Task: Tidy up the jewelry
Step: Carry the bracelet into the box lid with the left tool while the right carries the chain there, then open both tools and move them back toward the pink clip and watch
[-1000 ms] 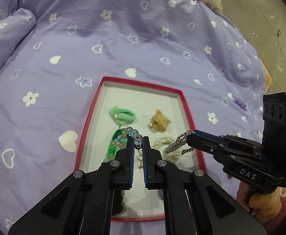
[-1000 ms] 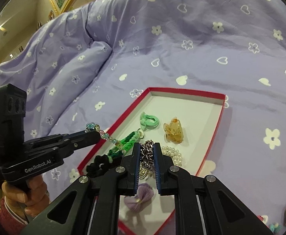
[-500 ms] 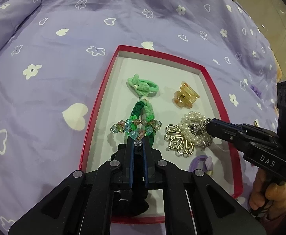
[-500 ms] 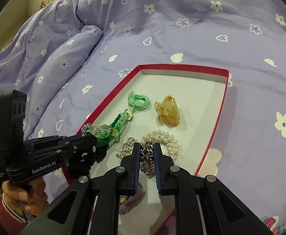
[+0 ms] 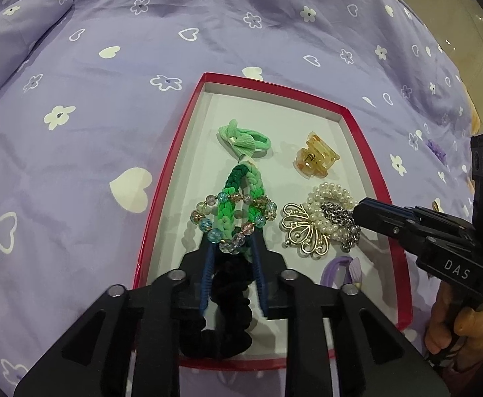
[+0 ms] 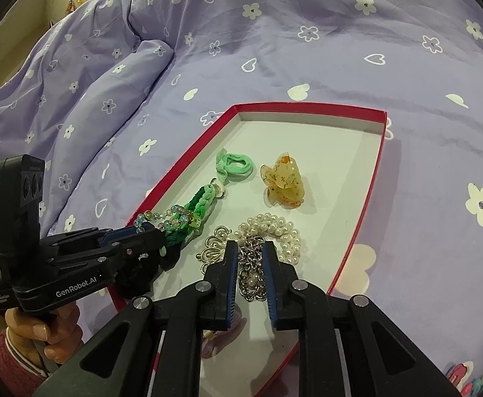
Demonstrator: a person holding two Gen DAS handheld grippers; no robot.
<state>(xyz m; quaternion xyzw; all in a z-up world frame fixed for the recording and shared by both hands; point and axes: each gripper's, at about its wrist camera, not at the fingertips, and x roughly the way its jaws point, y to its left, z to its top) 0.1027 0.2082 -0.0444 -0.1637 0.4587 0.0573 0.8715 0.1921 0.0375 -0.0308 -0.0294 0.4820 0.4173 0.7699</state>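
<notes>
Purple bedspread (image 5: 109, 106) bears red tray (image 5: 162, 198) (jewelry inside).

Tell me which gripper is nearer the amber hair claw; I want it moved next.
Right. The right gripper sits over the silver chain just below the amber hair claw; the left gripper is across the tray at the beaded bracelet.

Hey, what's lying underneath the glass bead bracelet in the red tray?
The bead bracelet lies on the green braided band, which shows through its loop, with white tray floor around it. Its near edge overlaps a black scrunchie, partly hidden behind the left gripper.
</notes>
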